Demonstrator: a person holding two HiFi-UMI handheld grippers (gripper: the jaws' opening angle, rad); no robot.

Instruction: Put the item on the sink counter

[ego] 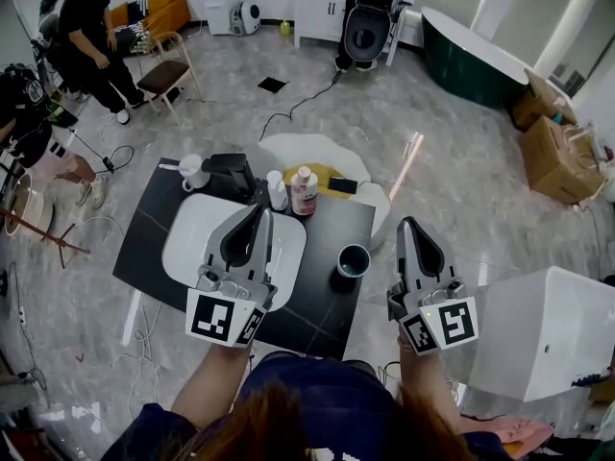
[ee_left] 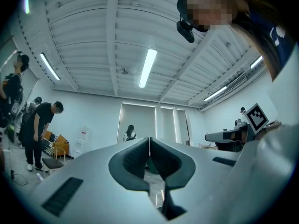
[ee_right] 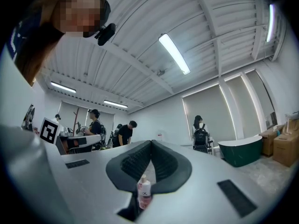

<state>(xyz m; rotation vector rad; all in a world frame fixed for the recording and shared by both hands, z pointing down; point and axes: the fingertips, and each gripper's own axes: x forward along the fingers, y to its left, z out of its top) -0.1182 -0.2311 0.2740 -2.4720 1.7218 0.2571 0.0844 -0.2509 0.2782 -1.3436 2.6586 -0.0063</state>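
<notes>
Pink plastic bottle with white cap [ego: 305, 192] stands upright at the far edge of the black sink counter [ego: 327, 230], just beside a smaller white bottle [ego: 277, 191]; it also shows beyond the jaws in the right gripper view [ee_right: 144, 190]. Dark round cup [ego: 353, 260] sits near the counter's right edge, white mug [ego: 193, 171] at the far left. Left gripper [ego: 259, 209] hangs over the white oval basin [ego: 187, 238], jaws together, empty. Right gripper [ego: 408, 224] is off the counter's right side, jaws together, holding nothing.
</notes>
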